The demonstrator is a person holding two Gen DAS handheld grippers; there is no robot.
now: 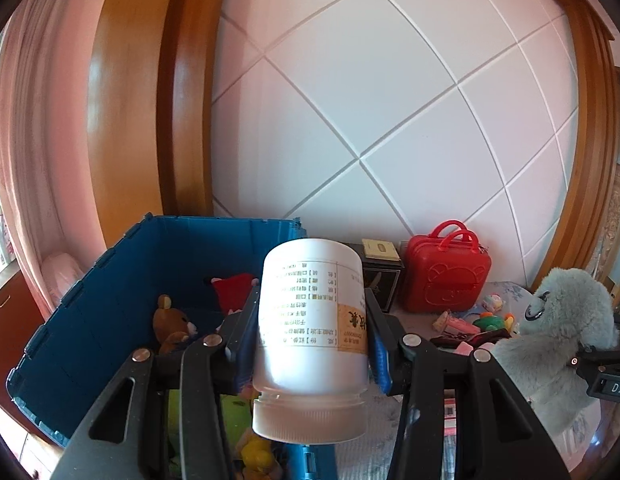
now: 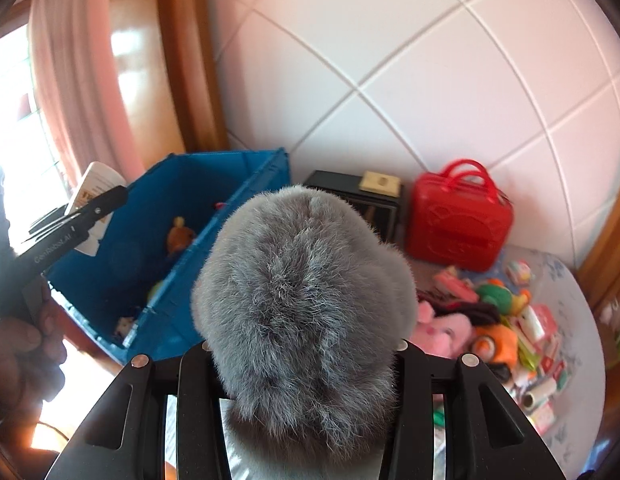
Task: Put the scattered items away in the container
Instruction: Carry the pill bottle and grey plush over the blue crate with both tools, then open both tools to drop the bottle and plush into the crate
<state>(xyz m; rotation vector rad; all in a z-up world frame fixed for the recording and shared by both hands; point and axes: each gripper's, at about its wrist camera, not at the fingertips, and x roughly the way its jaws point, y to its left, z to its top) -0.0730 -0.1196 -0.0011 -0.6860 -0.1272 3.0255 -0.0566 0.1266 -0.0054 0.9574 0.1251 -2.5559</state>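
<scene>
My left gripper (image 1: 310, 320) is shut on a white plastic bottle (image 1: 310, 320), held upside down with its cap toward me, above the near right corner of the blue crate (image 1: 90, 312). The crate holds a brown teddy bear (image 1: 172, 324), a red plush (image 1: 234, 288) and yellow items. My right gripper (image 2: 306, 344) is shut on a grey furry plush toy (image 2: 302, 300), which hides its fingertips. The plush is held up to the right of the blue crate (image 2: 246, 208). The left gripper with the bottle (image 2: 96, 184) shows at the left of the right wrist view.
A red toy suitcase (image 1: 446, 272) and a black box (image 1: 380, 276) stand against the white tiled wall. Several small toys and packets (image 2: 510, 320) lie scattered on the floral surface at right. A pink curtain (image 1: 26, 160) and wooden frame stand behind the crate.
</scene>
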